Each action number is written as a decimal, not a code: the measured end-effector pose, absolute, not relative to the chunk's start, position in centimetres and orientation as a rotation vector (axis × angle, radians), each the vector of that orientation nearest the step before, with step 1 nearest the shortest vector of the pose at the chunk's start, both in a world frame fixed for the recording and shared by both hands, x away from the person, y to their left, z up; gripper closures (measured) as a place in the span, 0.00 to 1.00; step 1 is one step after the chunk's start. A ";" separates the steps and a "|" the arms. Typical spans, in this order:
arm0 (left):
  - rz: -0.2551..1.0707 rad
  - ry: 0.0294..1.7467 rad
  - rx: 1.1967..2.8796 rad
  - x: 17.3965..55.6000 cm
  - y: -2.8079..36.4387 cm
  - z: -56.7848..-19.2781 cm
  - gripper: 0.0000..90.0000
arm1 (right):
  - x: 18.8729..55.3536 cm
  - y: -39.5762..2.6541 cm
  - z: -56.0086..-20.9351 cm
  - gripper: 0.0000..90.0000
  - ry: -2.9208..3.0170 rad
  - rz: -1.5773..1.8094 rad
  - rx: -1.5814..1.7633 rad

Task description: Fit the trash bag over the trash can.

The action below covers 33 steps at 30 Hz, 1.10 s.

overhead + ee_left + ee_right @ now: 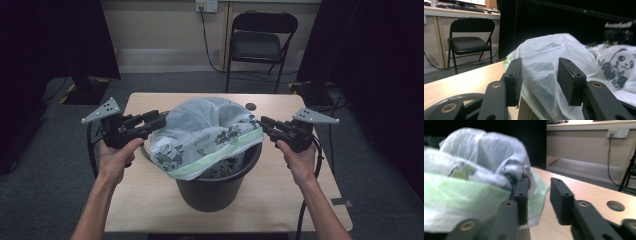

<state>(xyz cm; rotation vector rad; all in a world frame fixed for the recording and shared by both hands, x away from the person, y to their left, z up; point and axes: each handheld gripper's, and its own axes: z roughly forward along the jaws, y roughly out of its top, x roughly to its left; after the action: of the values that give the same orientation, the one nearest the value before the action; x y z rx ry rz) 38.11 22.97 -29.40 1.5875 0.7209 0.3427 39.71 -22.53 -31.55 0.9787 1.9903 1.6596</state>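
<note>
Bin bag [207,135], panda print, draped over dark bucket [218,186] at table [150,200] centre. Left gripper [164,119] at bucket's left rim, jaws apart, film between pads, unpinched. Right gripper [260,123] at bucket's right rim, jaws apart, bag edge beside inner pad. Bare tabletop outside both.

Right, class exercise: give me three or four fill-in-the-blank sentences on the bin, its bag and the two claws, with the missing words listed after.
1. The plastic bag sits in a dark ____ standing on the table.
2. The animals printed on the bag are ____.
3. Beyond the table stands a black folding ____.
4. The left claw has bag plastic between its jaws, which stand ____; the right claw is at the bag's other side.

Missing words: bin; pandas; chair; apart
</note>
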 end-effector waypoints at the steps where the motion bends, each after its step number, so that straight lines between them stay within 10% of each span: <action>1: 0.347 0.728 1.607 38.2 22.8 -29.4 0.63 | 39.7 -22.6 -31.4 0.71 1.979 1.657 0.986; 8: 0.353 0.735 1.581 38.3 23.0 -29.4 1.00 | 39.6 -22.3 -30.1 0.62 1.945 1.659 0.967; 28: 0.308 0.674 1.580 33.1 24.4 -29.7 1.00 | 38.6 -20.1 -28.1 0.48 1.957 1.715 0.887; 33: 0.362 0.669 1.567 34.4 23.5 -28.4 0.73 | 38.5 -19.7 -28.0 0.46 1.971 1.707 0.878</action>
<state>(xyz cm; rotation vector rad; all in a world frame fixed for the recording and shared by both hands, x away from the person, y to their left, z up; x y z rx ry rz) 34.40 23.54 -28.44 1.5666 0.6685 0.3623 38.51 -19.68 -28.02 0.8785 1.9710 1.7074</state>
